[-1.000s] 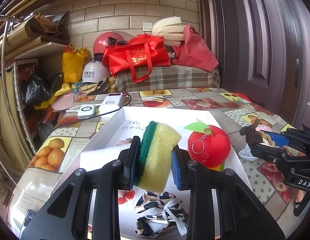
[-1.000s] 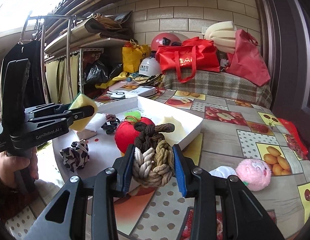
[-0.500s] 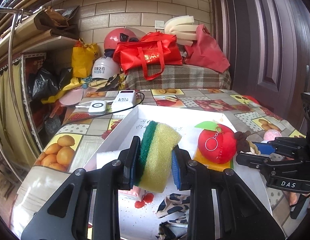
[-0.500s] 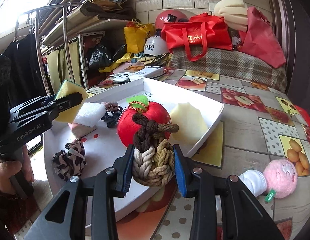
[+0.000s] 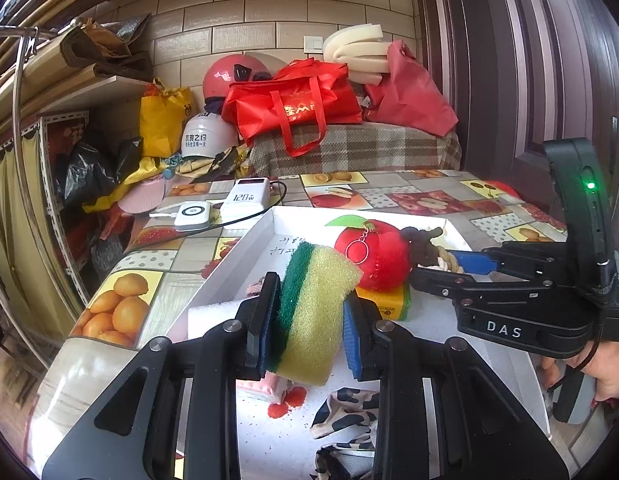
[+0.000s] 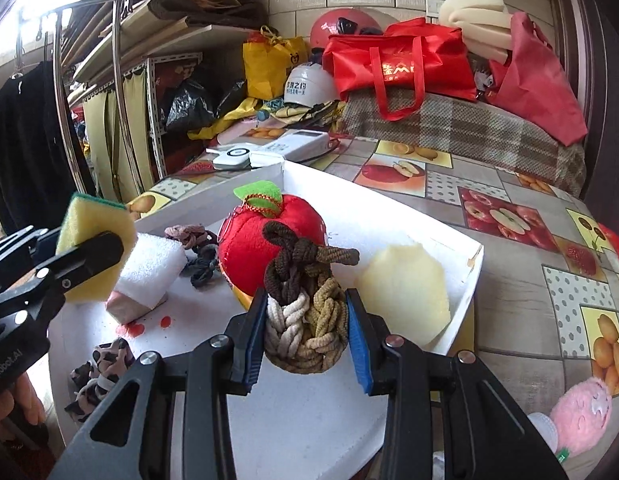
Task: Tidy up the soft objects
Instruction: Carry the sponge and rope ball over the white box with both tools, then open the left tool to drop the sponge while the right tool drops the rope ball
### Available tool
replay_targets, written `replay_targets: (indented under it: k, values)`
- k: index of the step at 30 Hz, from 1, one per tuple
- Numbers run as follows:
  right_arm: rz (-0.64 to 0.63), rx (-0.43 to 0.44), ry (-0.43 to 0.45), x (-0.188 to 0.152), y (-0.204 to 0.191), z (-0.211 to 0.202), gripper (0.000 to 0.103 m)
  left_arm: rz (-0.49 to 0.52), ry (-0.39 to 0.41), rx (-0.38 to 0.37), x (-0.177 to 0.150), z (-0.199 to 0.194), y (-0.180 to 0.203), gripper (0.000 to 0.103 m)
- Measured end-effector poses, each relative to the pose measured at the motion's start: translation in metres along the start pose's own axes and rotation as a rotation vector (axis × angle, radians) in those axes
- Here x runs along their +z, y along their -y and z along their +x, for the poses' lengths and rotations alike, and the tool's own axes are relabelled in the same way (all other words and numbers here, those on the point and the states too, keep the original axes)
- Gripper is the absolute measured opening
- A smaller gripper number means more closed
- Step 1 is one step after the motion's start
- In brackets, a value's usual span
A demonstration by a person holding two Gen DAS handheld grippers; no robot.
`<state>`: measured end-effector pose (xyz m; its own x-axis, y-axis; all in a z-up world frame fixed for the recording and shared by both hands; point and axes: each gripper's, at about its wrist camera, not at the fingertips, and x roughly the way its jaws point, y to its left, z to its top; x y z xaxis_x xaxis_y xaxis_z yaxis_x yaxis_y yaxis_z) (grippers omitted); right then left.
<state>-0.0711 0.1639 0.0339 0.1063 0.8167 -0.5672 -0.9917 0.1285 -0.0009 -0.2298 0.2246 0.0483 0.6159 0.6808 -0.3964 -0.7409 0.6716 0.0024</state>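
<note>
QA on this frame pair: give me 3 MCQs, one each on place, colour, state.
1. Where is the plush apple?
A. in the white tray
B. on the tablecloth
C. in the left gripper

2. What colour is the scrub layer of the sponge?
A. blue
B. green
C. red

3. What is the right gripper doing?
A. open, empty
B. shut on the apple
C. shut on the braided rope

Answers: 1 A, the apple sits inside the tray walls. 2 B, a green layer backs the yellow foam. 3 C, both pads press the rope.
</note>
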Motion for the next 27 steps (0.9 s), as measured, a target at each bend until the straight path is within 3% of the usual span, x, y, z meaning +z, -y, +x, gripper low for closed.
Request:
replay_targets:
  k: [8, 15, 17, 19, 22, 27]
  values:
    - [-0.009, 0.021, 0.072, -0.003, -0.008, -0.018, 0.037, 0.084, 0.013, -0.031, 0.002, 0.007, 0.034, 0.028]
    - [0.001, 0.009, 0.077, -0.003, -0.007, -0.018, 0.039, -0.015, -0.002, -0.021, 0.003, 0.011, 0.017, 0.033]
    - [0.009, 0.009, 0.073, -0.003, -0.006, -0.017, 0.059, -0.023, 0.003, -0.007, 0.003, 0.010, 0.016, 0.037]
    - [0.047, -0.022, 0.064, -0.003, 0.001, -0.016, 0.089, -0.045, 0.005, 0.002, 0.003, 0.009, 0.012, 0.044]
    - [0.110, -0.010, 0.063, -0.003, 0.014, -0.016, 0.098, -0.070, 0.001, 0.013, 0.003, 0.010, 0.008, 0.061]
    - [0.133, -0.017, 0.072, -0.005, 0.016, -0.018, 0.098, -0.066, 0.010, 0.015, 0.003, 0.008, 0.007, 0.062]
